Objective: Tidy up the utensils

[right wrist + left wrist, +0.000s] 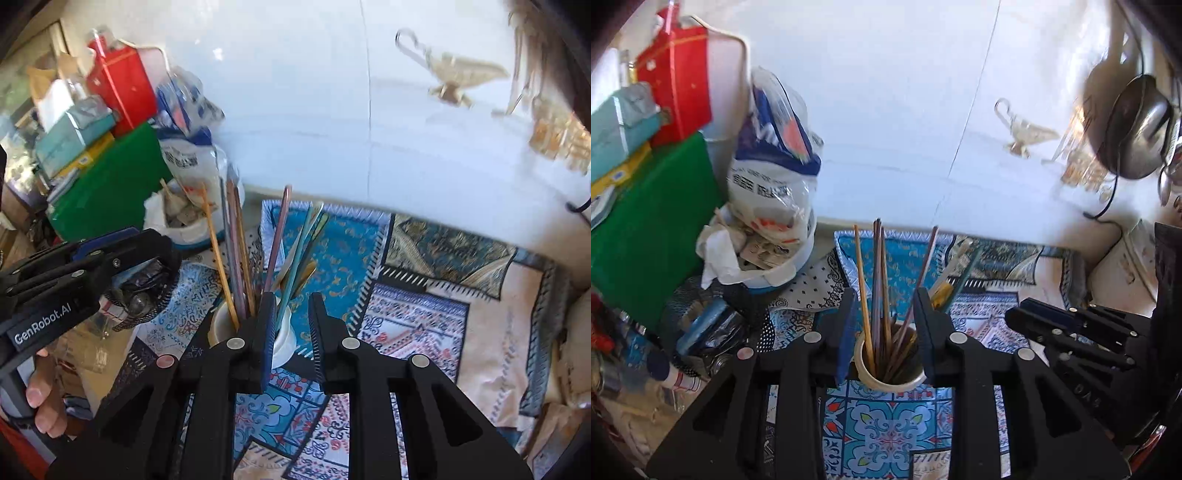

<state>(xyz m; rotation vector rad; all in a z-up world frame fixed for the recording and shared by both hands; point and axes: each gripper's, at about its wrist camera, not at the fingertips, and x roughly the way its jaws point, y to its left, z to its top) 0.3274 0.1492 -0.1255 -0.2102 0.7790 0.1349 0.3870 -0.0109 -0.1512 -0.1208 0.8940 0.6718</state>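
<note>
A cream-coloured round ceramic cup stands low in the middle of the left wrist view on a patterned cloth of blue, teal and red tile motifs. It holds a loose bundle of thin chopsticks, some pale wood, some dark brown and purplish, which fan upward and outward from the rim. The black left gripper has its two blue-padded fingers on either side of the cup and the sticks, spread apart, with nothing pressed between the pads.

In the right wrist view the cup sits centre-left, and just right of it stands a white holder with long flat teal and yellowish handles leaning out of it. The black right gripper has a narrow gap between its fingers, and its left finger overlaps the white holder; whether it touches cannot be told. No item lies between the pads.

A white plastic bag stuffed with paper waste sits at the left of the left wrist view, beside a green board and a red box.
</note>
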